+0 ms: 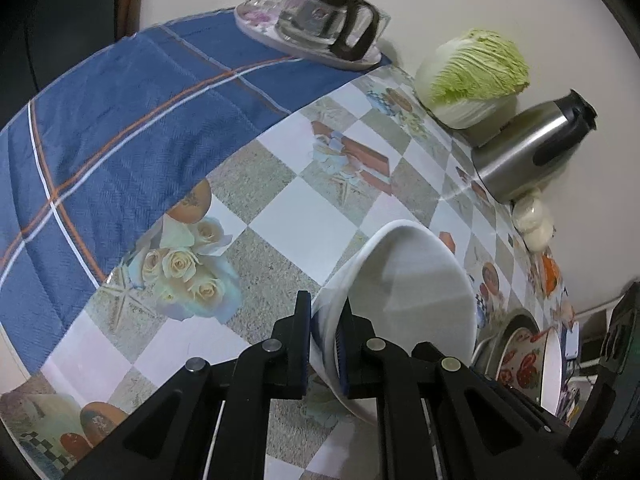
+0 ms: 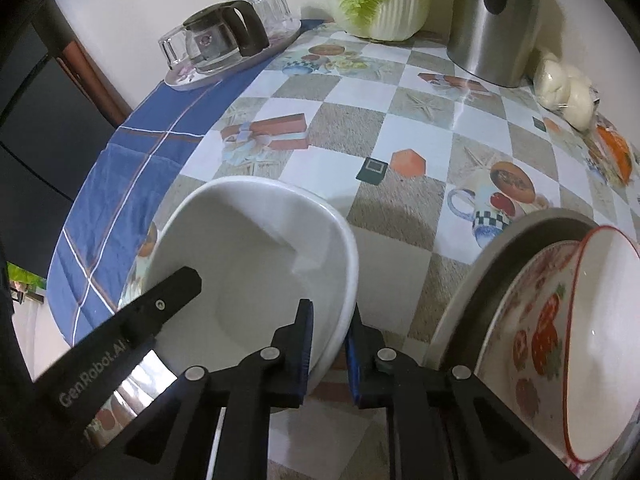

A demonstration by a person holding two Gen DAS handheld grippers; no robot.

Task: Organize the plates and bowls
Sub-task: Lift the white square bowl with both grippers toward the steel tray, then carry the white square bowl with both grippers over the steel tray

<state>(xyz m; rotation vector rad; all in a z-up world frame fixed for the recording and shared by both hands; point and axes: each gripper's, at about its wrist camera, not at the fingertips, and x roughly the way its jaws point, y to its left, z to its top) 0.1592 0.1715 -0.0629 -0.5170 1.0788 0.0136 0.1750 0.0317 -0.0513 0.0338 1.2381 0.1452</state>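
- white bowl [image 1: 416, 300] sits over the checkered tablecloth [image 1: 280, 208], near its front edge; gripped from both sides at once
- left gripper [image 1: 325, 326] clamped on the bowl's left wall, one finger outside, one inside
- right gripper [image 2: 329, 334] clamped on the bowl's [image 2: 256, 248] right rim, same way: one finger inside, one outside
- can't tell if bowl rests on the table or is lifted
- just right of the bowl: grey plate [image 2: 472, 292] with a floral plate [image 2: 528, 340] on it and a red-rimmed bowl [image 2: 600, 320] tilted on top
- back of table along wall: napa cabbage [image 1: 472, 76], steel thermos [image 1: 528, 148], bag of white buns [image 2: 564, 84]
- blue plaid cloth [image 1: 120, 112] covers left side; tray [image 1: 304, 44] with glass carafe [image 1: 324, 24] at its far end
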